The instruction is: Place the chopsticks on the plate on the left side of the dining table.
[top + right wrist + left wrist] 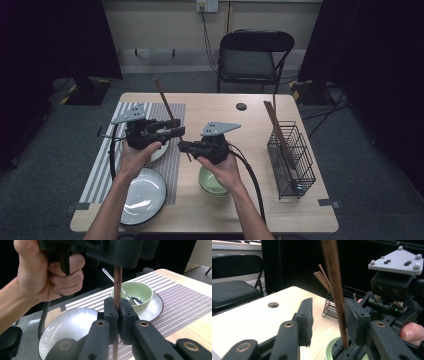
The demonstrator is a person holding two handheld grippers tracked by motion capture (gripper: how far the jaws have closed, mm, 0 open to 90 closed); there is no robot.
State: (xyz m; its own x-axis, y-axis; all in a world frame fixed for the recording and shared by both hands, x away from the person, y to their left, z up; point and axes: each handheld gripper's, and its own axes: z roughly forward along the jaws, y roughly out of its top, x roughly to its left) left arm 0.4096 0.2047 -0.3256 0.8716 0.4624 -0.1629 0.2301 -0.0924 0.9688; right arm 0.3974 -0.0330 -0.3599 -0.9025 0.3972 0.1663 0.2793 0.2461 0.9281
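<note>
From the high view, your two grippers meet above the middle of the table [250,107], the left gripper [172,131] over the striped placemat [107,165] and the right gripper [186,146] just right of that mat, with the chopstick [163,100] slanting up and back between them. Your left jaws have just been opening, so the handover rests on one grip now.

In the left gripper view, your jaws stand apart with the chopstick [334,285] between them, close to the right pad and, as far as you can see, not pinched. Pull away crookedly and that pad could knock the stick askew.

In the right gripper view, your jaws are clamped tight on the chopstick [117,282], low on its length. With that much stick above the grip, it may pivot or slide down toward the white plate [65,325] and the green bowl [137,291] with its spoon [125,293] on the mat.
</note>
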